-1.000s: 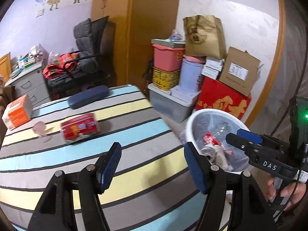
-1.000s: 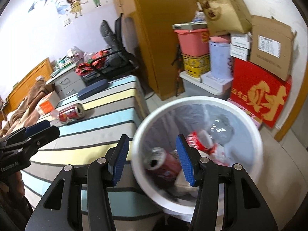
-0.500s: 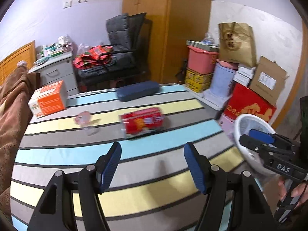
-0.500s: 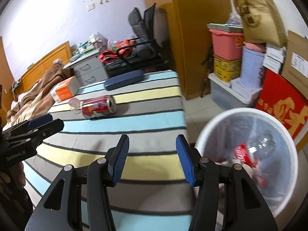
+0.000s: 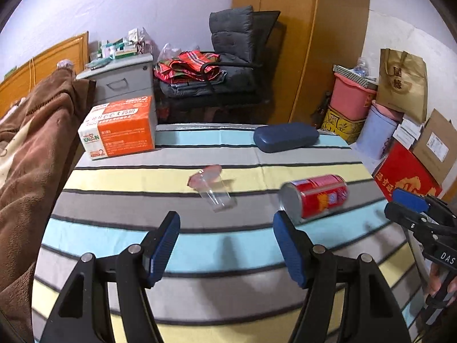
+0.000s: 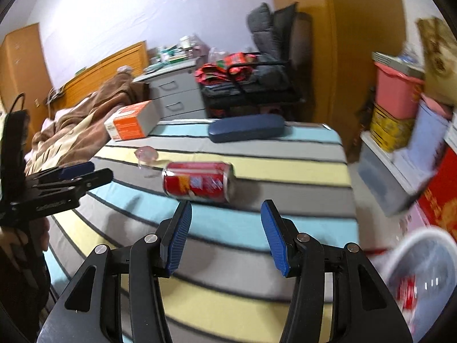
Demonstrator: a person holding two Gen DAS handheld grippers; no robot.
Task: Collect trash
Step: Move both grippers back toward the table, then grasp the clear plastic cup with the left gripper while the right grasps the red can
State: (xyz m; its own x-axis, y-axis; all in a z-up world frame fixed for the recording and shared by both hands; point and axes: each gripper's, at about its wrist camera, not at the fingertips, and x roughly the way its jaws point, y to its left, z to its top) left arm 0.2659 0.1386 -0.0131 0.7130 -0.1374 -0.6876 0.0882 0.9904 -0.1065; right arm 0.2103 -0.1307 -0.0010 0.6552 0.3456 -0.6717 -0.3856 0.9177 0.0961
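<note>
A red drink can (image 5: 315,195) lies on its side on the striped table (image 5: 200,245); it also shows in the right wrist view (image 6: 200,181). A small clear plastic cup (image 5: 214,191) with a pink lid lies left of the can, also in the right wrist view (image 6: 147,157). My left gripper (image 5: 225,245) is open and empty, short of the cup. My right gripper (image 6: 225,235) is open and empty, just in front of the can. The white trash bin (image 6: 422,268) with trash inside stands on the floor at the lower right.
An orange and white box (image 5: 121,127) and a dark blue case (image 5: 285,137) lie at the table's far edge. A brown blanket (image 5: 25,157) lies left of the table. Stacked tubs and cartons (image 5: 400,120) stand at the right. A chair (image 5: 228,65) stands behind.
Both grippers have swung left from the trash bin toward the table. The can and cup are now nearer and more central. The bin has slid to the right wrist view's lower right.
</note>
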